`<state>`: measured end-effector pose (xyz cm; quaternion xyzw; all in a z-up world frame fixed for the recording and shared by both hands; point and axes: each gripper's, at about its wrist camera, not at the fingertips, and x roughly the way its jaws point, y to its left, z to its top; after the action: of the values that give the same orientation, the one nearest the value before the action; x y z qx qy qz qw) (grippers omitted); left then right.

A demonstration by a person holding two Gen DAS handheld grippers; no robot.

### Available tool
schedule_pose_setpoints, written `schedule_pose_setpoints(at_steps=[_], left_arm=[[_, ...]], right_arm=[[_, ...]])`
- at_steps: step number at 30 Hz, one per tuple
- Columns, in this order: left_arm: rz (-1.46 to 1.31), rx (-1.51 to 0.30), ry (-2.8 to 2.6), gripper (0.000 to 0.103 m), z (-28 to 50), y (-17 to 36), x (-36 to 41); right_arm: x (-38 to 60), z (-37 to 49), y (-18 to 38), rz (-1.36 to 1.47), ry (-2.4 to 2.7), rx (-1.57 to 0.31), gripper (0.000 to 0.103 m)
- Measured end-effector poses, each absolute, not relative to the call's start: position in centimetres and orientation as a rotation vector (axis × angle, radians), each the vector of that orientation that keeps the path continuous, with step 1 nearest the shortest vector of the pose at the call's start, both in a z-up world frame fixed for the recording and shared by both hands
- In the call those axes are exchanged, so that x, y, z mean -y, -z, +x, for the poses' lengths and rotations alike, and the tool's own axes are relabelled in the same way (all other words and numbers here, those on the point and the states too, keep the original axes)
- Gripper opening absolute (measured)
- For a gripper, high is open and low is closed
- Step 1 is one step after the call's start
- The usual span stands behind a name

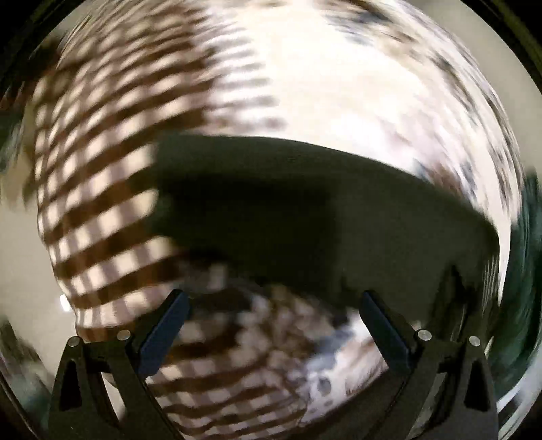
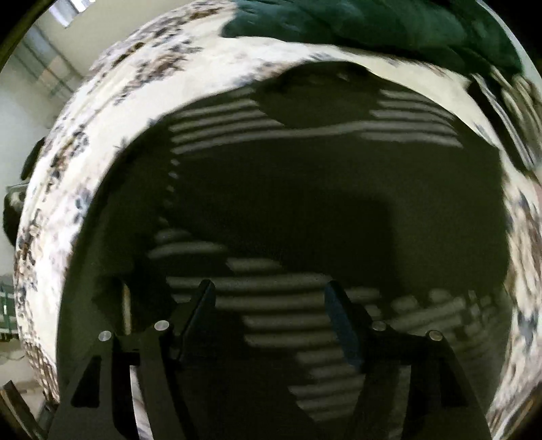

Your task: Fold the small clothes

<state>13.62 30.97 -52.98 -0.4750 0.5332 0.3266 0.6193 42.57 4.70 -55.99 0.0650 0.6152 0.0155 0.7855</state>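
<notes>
The left wrist view is smeared by motion. A dark olive garment (image 1: 321, 210) lies across a brown-and-white checked cloth (image 1: 101, 189). My left gripper (image 1: 274, 298) points down over the near edge of the dark garment, jaws wide open and nothing between them. In the right wrist view the dark garment (image 2: 305, 203) fills the middle, with bands of pale stripes (image 2: 288, 321) showing. I cannot tell whether the stripes belong to it or to the cloth beneath. My right gripper (image 2: 269, 286) hovers open just above that striped patch, its pads holding no fabric.
Everything rests on a white cover with a dark floral print (image 2: 111, 88) (image 1: 389, 84). A dark green piece of clothing (image 2: 389, 23) is bunched at the far edge in the right wrist view. Pale floor (image 1: 20, 243) shows beyond the cover's left edge.
</notes>
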Motion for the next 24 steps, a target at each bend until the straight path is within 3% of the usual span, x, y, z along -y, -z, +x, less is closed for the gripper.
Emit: schedule_pose_setpoints(at_steps=[4,6,8,9,10,11,18,23,24], left_arm=[[-1.208,-1.116,-0.836,0.100,11.6,54.7,-33.9],[-1.218,-1.049,-0.888,0.085,11.2,55.1,-35.0],[-1.193,-1.034,-0.939,0.044,11.3,55.2,-35.8],[-1.168,-1.020,-0.942,0.033,11.5,54.9,-35.9],[-1.145,-0.993,-0.918,0.015,11.8,54.3,-35.9],[-1.106,-0.991,-0.912,0.010,12.3,53.7,-35.7],[-0.827,-0.891,-0.801,0.008,16.4,46.1,-35.6],[-0.563,-0.859,-0.630,0.008,24.2,40.0,-30.9],[-0.511,-0.855,-0.583,0.008,25.8,39.0,-29.1]], right_arm=[[-2.6,40.1,57.2,0.193,0.003,-1.384,0.069],[-2.3,39.0,58.3,0.205,0.014,-1.402,0.069],[-2.3,38.5,59.0,0.215,0.022,-1.415,0.069],[-2.4,38.1,59.4,0.217,0.023,-1.421,0.069],[-2.5,38.0,59.7,0.213,0.024,-1.421,0.069],[-2.7,37.8,59.8,0.208,0.023,-1.421,0.069],[-1.9,37.6,59.4,0.189,0.025,-1.396,0.069],[0.5,38.0,58.3,0.130,0.107,-1.372,0.069],[1.5,38.3,58.0,0.099,0.144,-1.366,0.074]])
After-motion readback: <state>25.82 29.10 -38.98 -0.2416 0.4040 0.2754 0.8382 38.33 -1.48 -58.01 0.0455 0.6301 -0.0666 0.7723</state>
